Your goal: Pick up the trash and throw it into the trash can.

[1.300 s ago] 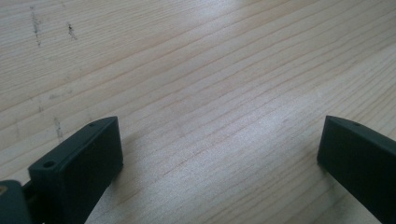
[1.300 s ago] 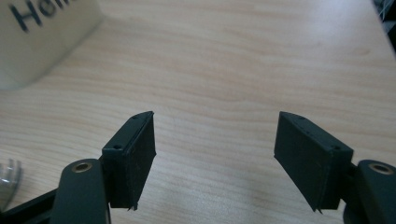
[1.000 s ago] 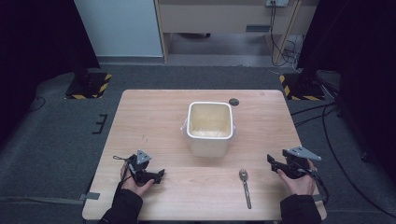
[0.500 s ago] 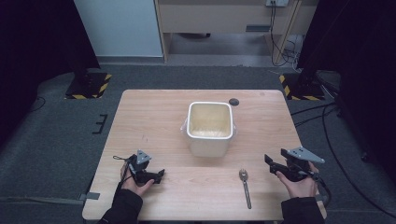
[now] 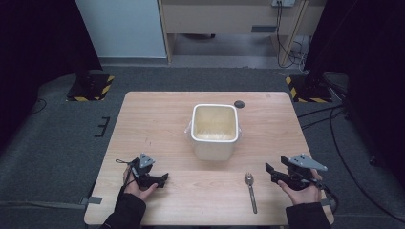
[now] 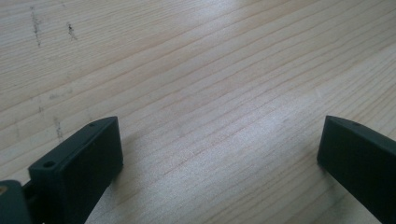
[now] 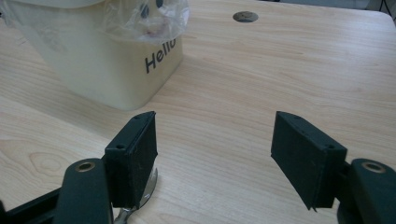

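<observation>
A cream square bin with a clear plastic liner stands at the middle of the wooden table. A metal spoon lies in front of it, handle toward me. My right gripper is held open just right of the spoon, jaws pointing left. In the right gripper view the gripper has bare wood between its jaws, the spoon's bowl peeks out behind the left jaw, and the bin reads "Hello". My left gripper rests open at the front left, over bare wood.
A small dark round grommet sits in the table's far edge, also seen as a grommet in the right gripper view. Grey floor surrounds the table, with cables and yellow-black striped stands at both far corners.
My right gripper has drifted a little to the left, toward the spoon. The left gripper, the bin and the spoon have stayed put.
</observation>
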`<state>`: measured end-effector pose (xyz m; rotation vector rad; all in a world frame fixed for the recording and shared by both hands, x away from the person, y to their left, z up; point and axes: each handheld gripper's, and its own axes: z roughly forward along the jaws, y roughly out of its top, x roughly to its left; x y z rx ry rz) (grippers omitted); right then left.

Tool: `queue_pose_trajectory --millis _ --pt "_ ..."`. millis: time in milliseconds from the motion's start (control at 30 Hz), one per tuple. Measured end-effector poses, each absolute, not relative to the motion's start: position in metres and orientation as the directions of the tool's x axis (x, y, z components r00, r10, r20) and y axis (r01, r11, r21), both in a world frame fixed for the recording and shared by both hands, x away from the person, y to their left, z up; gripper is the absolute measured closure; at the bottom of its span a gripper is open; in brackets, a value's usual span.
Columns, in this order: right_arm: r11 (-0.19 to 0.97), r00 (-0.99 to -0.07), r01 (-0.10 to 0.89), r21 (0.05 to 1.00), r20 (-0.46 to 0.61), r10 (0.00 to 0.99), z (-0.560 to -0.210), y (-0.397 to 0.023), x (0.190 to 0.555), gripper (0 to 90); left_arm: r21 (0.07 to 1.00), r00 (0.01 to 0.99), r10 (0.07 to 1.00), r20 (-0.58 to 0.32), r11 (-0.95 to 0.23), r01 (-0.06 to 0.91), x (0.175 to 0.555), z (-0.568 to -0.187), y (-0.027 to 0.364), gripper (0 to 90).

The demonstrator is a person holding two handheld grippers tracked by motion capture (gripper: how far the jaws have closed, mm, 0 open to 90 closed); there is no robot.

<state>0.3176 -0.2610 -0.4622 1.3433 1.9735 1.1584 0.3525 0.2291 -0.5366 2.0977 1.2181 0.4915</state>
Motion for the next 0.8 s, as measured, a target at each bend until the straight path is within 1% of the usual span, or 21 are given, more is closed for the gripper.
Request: queue_pose_trajectory --millis 167,200,333,533,667,800 --pt "0.194 -0.422 0.520 0.832 0.054 0.905 -0.472 -0.251 0.316 31.9 0.699 0.497 0.868 -0.004 -0.353 0.622 0.352 -0.537 0.229 0.0" --pt "0.213 -0.441 0.533 0.819 0.054 0.896 -0.480 -0.243 0.315 31.9 0.699 0.497 0.868 -0.004 -0.353 0.622 0.352 -0.537 0.229 0.0" --pt "0.240 -0.471 0.544 0.804 0.056 0.880 -0.490 -0.232 0.312 32.2 0.699 0.497 0.868 -0.004 -0.353 0.622 0.352 -0.537 0.229 0.0" --pt "0.280 -0.503 0.563 0.777 0.053 0.863 -0.506 -0.222 0.301 34.5 0.698 0.497 0.868 -0.003 -0.354 0.622 0.352 -0.537 0.229 0.0" --pt "0.284 -0.512 0.581 0.763 0.071 0.856 -0.511 -0.216 0.300 36.1 0.699 0.497 0.868 -0.004 -0.353 0.622 0.352 -0.537 0.229 0.0" --pt "0.292 -0.506 0.611 0.736 0.079 0.859 -0.517 -0.211 0.298 42.2 0.698 0.497 0.868 -0.003 -0.354 0.622 0.352 -0.537 0.229 0.0"
